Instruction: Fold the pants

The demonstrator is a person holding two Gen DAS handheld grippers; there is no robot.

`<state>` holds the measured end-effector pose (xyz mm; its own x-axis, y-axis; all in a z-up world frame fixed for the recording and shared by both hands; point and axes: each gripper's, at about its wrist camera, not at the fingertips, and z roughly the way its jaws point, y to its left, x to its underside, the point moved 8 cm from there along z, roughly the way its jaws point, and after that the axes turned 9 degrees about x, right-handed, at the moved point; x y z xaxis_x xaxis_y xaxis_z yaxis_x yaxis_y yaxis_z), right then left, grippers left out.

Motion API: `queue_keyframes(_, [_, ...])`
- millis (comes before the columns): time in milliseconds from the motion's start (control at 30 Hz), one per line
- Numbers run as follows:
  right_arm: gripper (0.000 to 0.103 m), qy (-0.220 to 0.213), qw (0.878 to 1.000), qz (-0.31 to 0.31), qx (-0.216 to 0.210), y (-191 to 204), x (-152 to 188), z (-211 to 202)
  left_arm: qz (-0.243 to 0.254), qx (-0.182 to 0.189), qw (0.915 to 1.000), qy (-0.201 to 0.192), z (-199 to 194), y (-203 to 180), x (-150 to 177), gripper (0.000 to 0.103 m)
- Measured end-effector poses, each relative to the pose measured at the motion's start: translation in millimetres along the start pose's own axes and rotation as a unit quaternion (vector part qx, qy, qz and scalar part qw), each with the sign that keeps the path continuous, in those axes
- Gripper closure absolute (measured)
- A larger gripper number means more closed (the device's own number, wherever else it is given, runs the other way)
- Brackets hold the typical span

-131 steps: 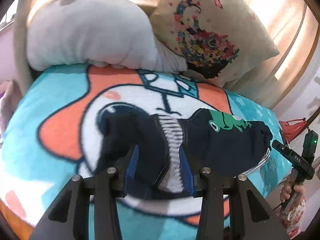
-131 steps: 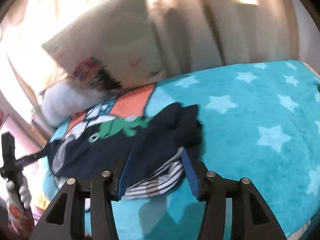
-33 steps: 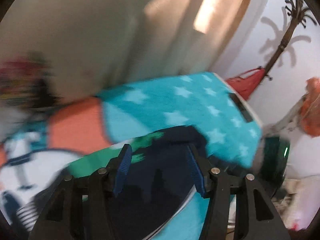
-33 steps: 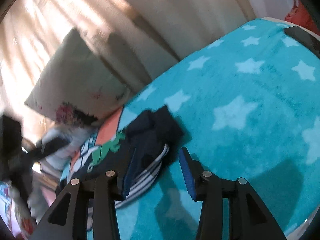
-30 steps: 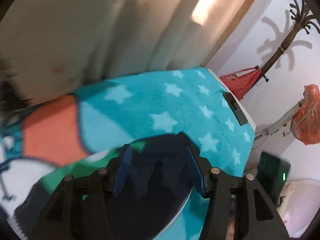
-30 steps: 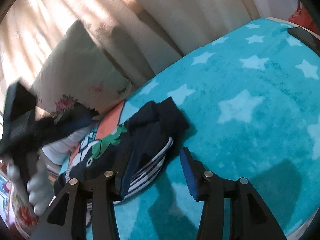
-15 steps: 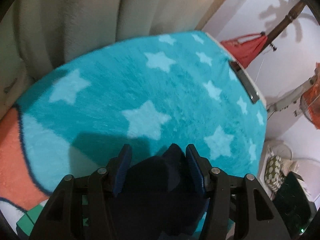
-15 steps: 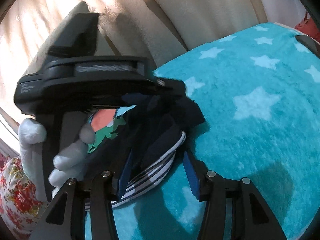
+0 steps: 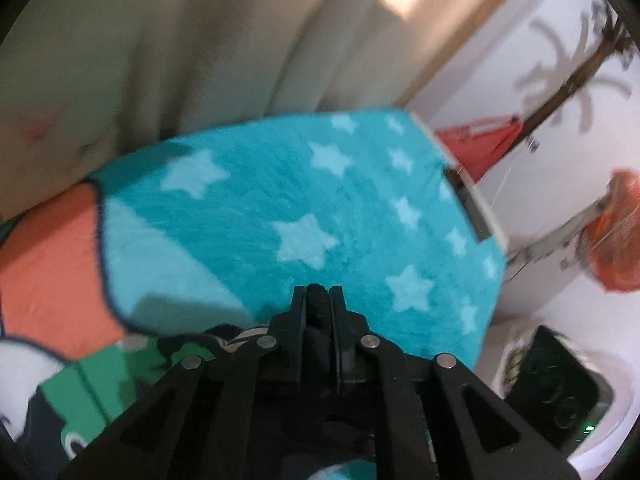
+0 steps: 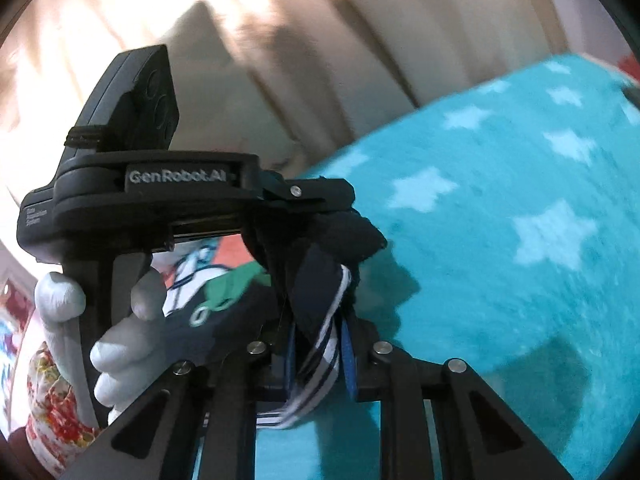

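Note:
The pants (image 10: pixel 320 292) are small, navy, with a green print and a blue-and-white striped waistband. They lie bunched on the teal star blanket (image 10: pixel 500 240). My right gripper (image 10: pixel 318 344) is shut on the striped waistband edge. My left gripper (image 9: pixel 318 300) is shut on a navy fold of the pants, and it shows from the side in the right wrist view (image 10: pixel 312 196), just above the right gripper's grip. The green print (image 9: pixel 88 384) lies at the lower left of the left wrist view.
Beige curtains (image 9: pixel 180 40) hang behind the bed. The blanket's far edge (image 9: pixel 472 216) drops off at the right, with a coat stand (image 9: pixel 560 92), a red bag (image 9: pixel 480 148) and an orange bag (image 9: pixel 616 232) beyond. A pillow (image 10: pixel 200 52) leans at the back.
Both grippers have shut on the pants' end. The left gripper came in over the pants beside the right one, and the fabric end is now lifted between them.

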<state>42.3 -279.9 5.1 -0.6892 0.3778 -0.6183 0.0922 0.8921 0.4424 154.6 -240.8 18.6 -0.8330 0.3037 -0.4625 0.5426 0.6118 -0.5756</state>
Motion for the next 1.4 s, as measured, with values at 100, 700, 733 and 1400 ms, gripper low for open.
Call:
queue_keyframes(100, [0.083, 0.001, 0.999, -0.039, -0.02, 27.3, 2.8, -2.9, -0.011, 0.002, 0.9994, -0.033, -27.7, 4.6, 8.0, 0.093])
queue_keyframes(700, [0.049, 0.022, 0.984, -0.164, -0.06, 122.7, 26.9, -8.3, -0.139, -0.145, 0.9553, -0.217, -204.2, 98.7, 140.4, 0.045])
queue_keyframes(733, [0.049, 0.02, 0.987, -0.148, -0.055, 119.3, 18.9, -4.0, -0.144, -0.148, 0.9537, -0.219, -205.9, 102.7, 143.7, 0.045])
queue_keyframes(1400, [0.075, 0.12, 0.98, -0.143, -0.072, 143.5, 44.4, 52.5, -0.126, -0.186, 0.946, -0.234, -226.7, 109.3, 167.3, 0.044])
